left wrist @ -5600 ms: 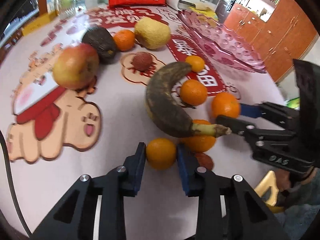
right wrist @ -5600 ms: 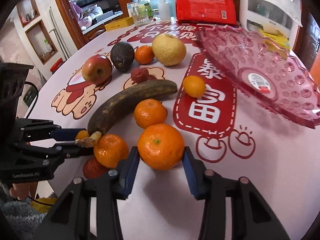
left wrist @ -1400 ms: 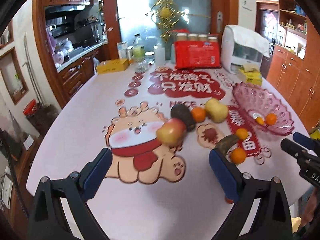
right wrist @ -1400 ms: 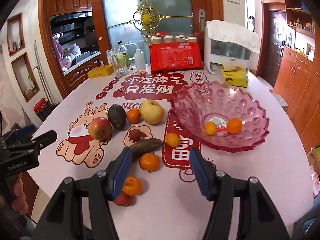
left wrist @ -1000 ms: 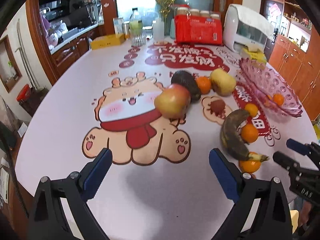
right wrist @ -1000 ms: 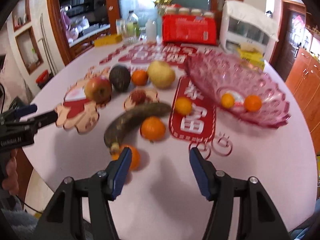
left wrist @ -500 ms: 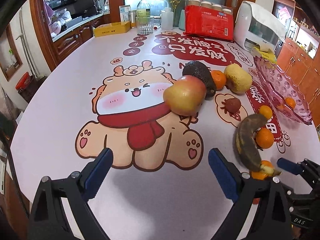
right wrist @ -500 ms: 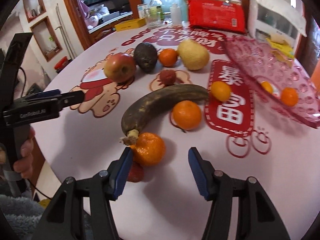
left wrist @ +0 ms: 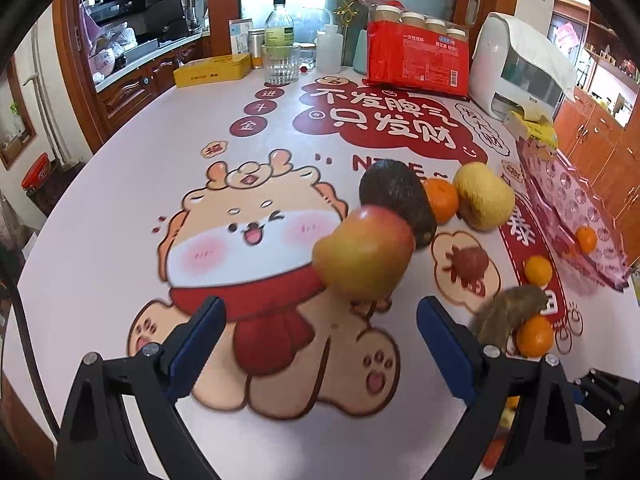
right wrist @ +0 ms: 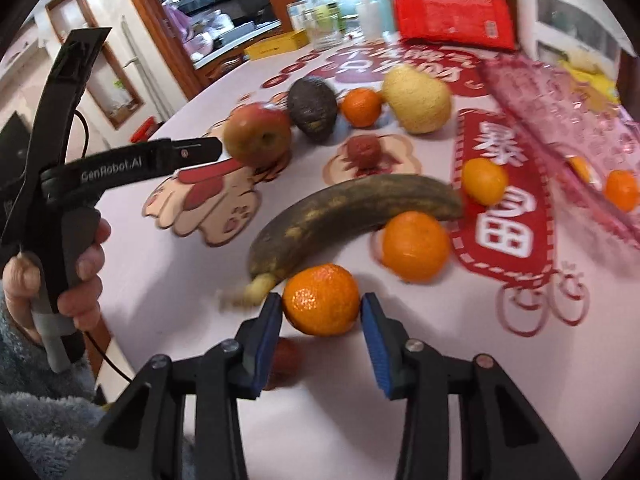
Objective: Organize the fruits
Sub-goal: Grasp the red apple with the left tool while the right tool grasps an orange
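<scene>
My left gripper (left wrist: 318,330) is wide open, just short of a red-yellow apple (left wrist: 363,253) on the table; it also shows in the right wrist view (right wrist: 192,152) beside the apple (right wrist: 258,136). My right gripper (right wrist: 322,310) is open, its jaws on either side of an orange (right wrist: 321,299) with small gaps. A brown overripe banana (right wrist: 352,216), an avocado (right wrist: 312,108), a yellow pear (right wrist: 416,98), a lychee (right wrist: 363,151) and more oranges (right wrist: 416,246) lie nearby. The pink glass bowl (right wrist: 560,120) at right holds two small oranges (right wrist: 620,190).
A red lychee (right wrist: 286,356) lies under my right gripper's left finger. At the table's far edge stand a red package (left wrist: 416,62), bottles and glasses (left wrist: 282,50), a yellow tin (left wrist: 212,73) and a white appliance (left wrist: 520,68). The near table edge is at lower left.
Both grippers moved forward and down toward the fruit. The left closed in on the apple. The right narrowed its jaws around the front orange.
</scene>
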`<state>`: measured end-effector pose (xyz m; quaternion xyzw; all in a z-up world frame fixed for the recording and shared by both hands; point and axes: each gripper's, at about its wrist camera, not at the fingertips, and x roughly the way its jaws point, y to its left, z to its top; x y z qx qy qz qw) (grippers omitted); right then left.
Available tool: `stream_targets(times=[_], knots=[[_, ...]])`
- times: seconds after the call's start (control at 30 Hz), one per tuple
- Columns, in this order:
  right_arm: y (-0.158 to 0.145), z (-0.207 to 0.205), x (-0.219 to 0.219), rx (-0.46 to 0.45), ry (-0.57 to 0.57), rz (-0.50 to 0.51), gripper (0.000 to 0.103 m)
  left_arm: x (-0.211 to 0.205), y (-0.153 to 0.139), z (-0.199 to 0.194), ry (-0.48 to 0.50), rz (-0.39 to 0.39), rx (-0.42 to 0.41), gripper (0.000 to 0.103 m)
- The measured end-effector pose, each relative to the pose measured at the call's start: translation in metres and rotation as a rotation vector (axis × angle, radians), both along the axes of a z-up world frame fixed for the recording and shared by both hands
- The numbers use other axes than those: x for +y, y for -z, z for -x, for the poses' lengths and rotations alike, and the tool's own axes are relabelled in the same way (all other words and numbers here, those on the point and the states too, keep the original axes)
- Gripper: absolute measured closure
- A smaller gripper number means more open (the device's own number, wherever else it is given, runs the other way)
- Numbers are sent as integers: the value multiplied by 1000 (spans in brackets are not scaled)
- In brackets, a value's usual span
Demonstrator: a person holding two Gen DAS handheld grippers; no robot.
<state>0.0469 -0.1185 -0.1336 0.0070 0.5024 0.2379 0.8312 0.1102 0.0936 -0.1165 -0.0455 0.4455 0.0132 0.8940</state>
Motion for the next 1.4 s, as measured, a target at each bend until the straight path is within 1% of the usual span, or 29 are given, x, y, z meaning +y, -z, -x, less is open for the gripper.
stream_targets(times=[0.07, 0.13, 0.23, 0.27, 0.3, 0.33, 0.4, 0.5, 0.67, 0.87, 0.97, 1.07, 1.17, 1.23, 1.27, 1.3, 1.37, 1.4], knots=[[-1, -2, -8, 0, 22, -4, 62, -3, 3, -10, 1, -2, 4, 8], [-1, -4, -17, -1, 52, -9, 63, -8, 8, -20, 3, -1, 17, 12], [-2, -8, -26, -1, 77, -24, 63, -11, 18, -34, 9, 22, 54, 24], [-3, -8, -28, -3, 81, -26, 63, -12, 22, -37, 11, 35, 67, 31], [-3, -8, -29, -8, 84, -26, 63, -12, 25, -40, 17, 52, 78, 35], [-4, -8, -30, -12, 85, -26, 63, -11, 28, -43, 23, 88, 84, 36], [-5, -10, -31, -16, 87, -28, 63, -11, 32, -46, 34, 122, 91, 42], [-4, -9, -32, -17, 90, -36, 63, -15, 34, -50, 36, 105, 83, 43], [-5, -7, -35, -22, 100, -44, 63, -11, 35, -48, 38, 145, 71, 45], [-8, -4, -34, -37, 107, -50, 63, -15, 34, -29, 47, 93, 53, 45], [-11, -2, -35, -46, 107, -54, 63, -15, 32, -18, 57, 86, 45, 46], [-15, 0, -35, -57, 110, -60, 63, -19, 23, -5, 72, 75, 20, 46], [-18, 2, -36, -71, 112, -65, 63, -25, 6, 8, 88, 52, -29, 49], [-21, 4, -36, -80, 115, -64, 63, -28, -4, 13, 104, 59, -40, 55], [-23, 5, -37, -86, 118, -66, 63, -32, -12, 17, 120, 68, -52, 72], [-26, 5, -38, -92, 121, -69, 63, -34, -17, 19, 127, 66, -65, 103], [-32, 7, -42, -113, 126, -76, 63, -41, -37, 25, 160, 66, -123, 99], [-36, 8, -44, -125, 129, -79, 63, -44, -42, 26, 167, 61, -140, 99]])
